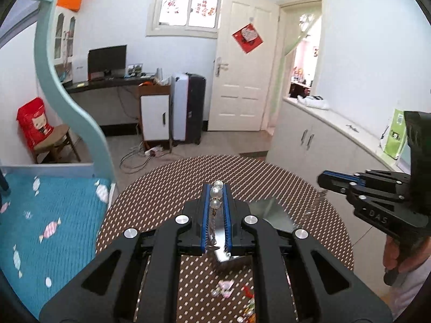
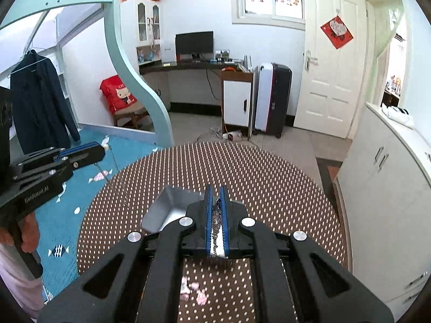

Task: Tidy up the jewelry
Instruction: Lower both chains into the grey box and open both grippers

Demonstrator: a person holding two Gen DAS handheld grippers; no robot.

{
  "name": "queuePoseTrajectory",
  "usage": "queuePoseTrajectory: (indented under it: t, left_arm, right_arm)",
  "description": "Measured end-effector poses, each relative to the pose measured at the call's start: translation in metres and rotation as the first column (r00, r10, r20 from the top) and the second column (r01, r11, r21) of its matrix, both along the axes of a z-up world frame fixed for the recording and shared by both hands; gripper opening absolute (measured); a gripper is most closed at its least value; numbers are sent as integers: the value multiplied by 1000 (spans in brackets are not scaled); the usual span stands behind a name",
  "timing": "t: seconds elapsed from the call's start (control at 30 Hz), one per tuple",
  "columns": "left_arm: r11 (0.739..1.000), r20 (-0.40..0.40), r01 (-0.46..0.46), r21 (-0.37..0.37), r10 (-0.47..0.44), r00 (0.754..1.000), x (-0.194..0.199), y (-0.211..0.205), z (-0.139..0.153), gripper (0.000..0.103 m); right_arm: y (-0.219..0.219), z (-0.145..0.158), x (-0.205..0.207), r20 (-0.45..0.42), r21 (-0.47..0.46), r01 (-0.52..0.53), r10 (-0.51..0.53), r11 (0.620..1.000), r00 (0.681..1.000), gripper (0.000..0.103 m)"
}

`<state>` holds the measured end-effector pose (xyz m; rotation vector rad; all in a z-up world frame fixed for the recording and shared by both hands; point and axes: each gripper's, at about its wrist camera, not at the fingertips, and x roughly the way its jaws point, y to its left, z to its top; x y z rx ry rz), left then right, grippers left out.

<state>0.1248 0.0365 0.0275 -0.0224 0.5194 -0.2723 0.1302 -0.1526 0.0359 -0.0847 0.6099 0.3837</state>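
Item, left wrist view, lower centre: my left gripper (image 1: pixel 215 210), blue-padded fingers drawn narrow and pinching a pearl chain (image 1: pixel 216 193); three pearls sit between the tips, the fine chain trailing back down the gap between the pads.

Item, just right of those fingers: a silver tray (image 1: pixel 272 214) on the dotted table (image 1: pixel 167 188), partly hidden by the gripper body.

Item, bottom centre of the same view: pink trinkets (image 1: pixel 225 288) and a red piece (image 1: pixel 247 290) on the table, blurred.

Item, right edge: my right gripper (image 1: pixel 323 181), seen side-on.

Item, right wrist view, lower centre: right gripper (image 2: pixel 216 210), fingers narrow on a dark glittering piece (image 2: pixel 216 215) whose kind I cannot tell. Tray (image 2: pixel 161 212) just left of it. Left gripper (image 2: pixel 99 152) at left edge, the chain (image 2: pixel 114 167) hanging from its tip toward the table edge. Pink trinkets (image 2: pixel 194 290) at bottom.
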Motion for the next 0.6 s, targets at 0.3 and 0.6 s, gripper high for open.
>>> queuePoseTrajectory:
  t: [0.3,0.6]
  left_arm:
    - [997,-40,53,-47,-55,998,32,-25,-1,9]
    - [997,-191,50,-59,-60,980,73,-41,-49,9]
  right_arm:
    - [11,-7,29,-32,-6,-49,49,999,998,5]
    - [20,-40,53,-134,-22,-66,63,998,989,6]
